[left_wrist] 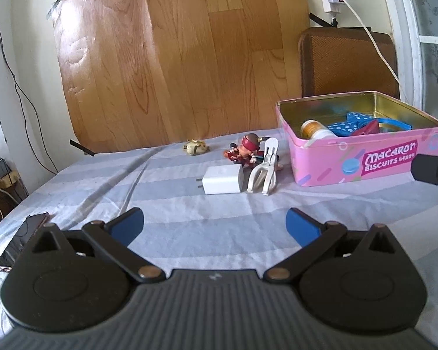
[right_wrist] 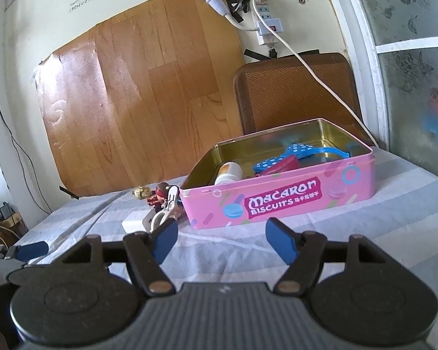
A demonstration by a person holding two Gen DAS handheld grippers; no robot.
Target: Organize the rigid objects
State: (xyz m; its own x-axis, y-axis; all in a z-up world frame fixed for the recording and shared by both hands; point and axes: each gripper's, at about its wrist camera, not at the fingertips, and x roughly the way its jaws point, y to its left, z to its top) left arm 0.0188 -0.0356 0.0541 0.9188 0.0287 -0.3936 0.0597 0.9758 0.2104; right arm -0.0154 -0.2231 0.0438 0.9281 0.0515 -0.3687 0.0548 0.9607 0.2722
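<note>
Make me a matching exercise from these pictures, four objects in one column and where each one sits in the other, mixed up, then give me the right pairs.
Objects:
1. white charger
2. white clip
3. pill bottle
4. phone

Places:
A. inside the pink tin
B. on the sheet at the far left edge, beside the left gripper
C. between the charger and the tin
D. on the sheet, left of the clip, prongs pointing left

Pairs: 1-D, 2-C, 3-A, 4-B

A glossy printed metal tin (right_wrist: 280, 201) with a gilt inner wall, a smooth white plastic charger (left_wrist: 223, 179) and wrinkled striped cloth (left_wrist: 189, 221) are seen.
</note>
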